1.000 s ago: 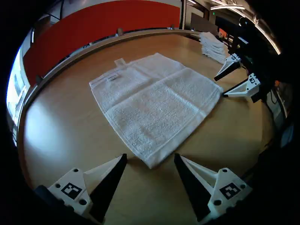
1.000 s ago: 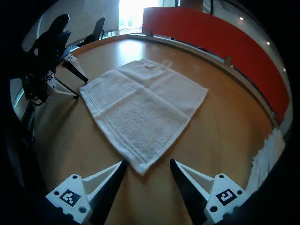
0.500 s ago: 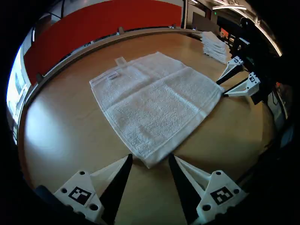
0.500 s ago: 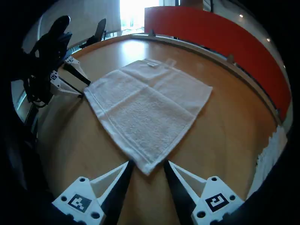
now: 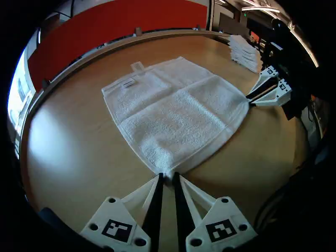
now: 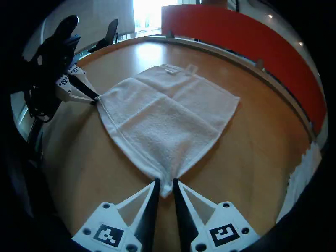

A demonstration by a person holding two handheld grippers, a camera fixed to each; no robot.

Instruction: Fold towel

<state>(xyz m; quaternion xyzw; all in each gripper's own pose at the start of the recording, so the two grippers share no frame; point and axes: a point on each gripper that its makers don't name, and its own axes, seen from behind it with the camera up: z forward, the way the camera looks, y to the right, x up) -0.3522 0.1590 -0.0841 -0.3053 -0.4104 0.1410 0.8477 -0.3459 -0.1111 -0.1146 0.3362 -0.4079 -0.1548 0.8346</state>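
Your left tool (image 5: pixel 167 176) and right tool (image 6: pixel 164 182) each clamped a neighbouring corner of the towel (image 5: pixel 176 113), which stretched flat ahead of both.

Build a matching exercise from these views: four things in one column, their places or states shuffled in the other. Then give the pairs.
Things
1. white terry towel
2. stack of folded white towels
3. red wall panel
4. left gripper

Places or states
A. behind the far rim of the wooden table
B. shut on a towel corner
C. spread out mid-table
D. at the table's edge, beyond the right gripper

Pairs: 1-C, 2-D, 3-A, 4-B
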